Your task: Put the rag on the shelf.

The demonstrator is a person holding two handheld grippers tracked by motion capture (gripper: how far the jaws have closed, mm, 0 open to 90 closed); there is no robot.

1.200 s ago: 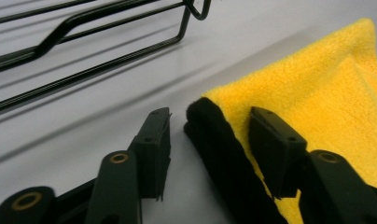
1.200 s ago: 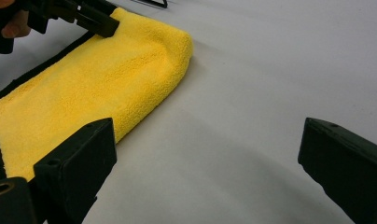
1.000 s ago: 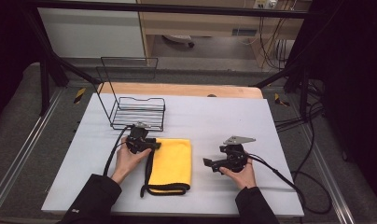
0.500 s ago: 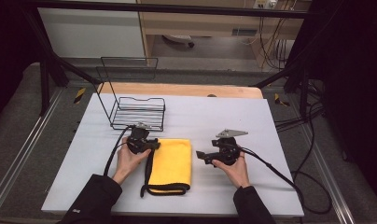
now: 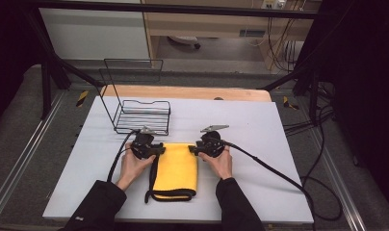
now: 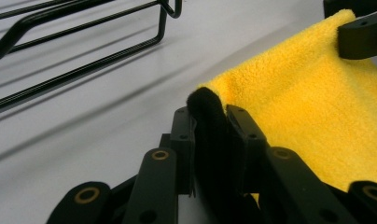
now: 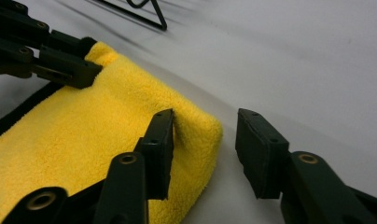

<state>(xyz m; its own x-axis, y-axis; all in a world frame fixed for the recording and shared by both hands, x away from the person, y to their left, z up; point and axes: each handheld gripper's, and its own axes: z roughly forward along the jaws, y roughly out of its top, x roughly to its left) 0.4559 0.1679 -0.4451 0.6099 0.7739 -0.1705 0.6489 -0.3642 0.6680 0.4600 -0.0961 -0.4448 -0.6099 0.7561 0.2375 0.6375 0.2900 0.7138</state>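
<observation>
Toward eleven o'clock, wire rack [image 5: 143, 115] is sitting empty; left claw [image 6: 209, 123] is pinching black-edged yellow towel [image 5: 176, 166], right claw [image 7: 204, 149] is straddling its corner, spread.

Landmark: the yellow cloth [image 5: 175, 166], lying flat near the front middle of the white tabletop [image 5: 260, 125].
Behind the cloth: a black wire rack [image 5: 142, 113] stands just beyond its far left corner (upright back frame, low basket), blocking the way there.
Right of the cloth: open tabletop, crossed by one trailing cable [image 5: 265, 166].
Left of the cloth: bare tabletop, a cable [image 5: 116, 159] looping over it.
At the cloth's far corners: left gripper [image 6: 210, 122] fingers pinch the black-edged corner; right gripper [image 7: 203, 149] fingers stand apart astride the other corner.
</observation>
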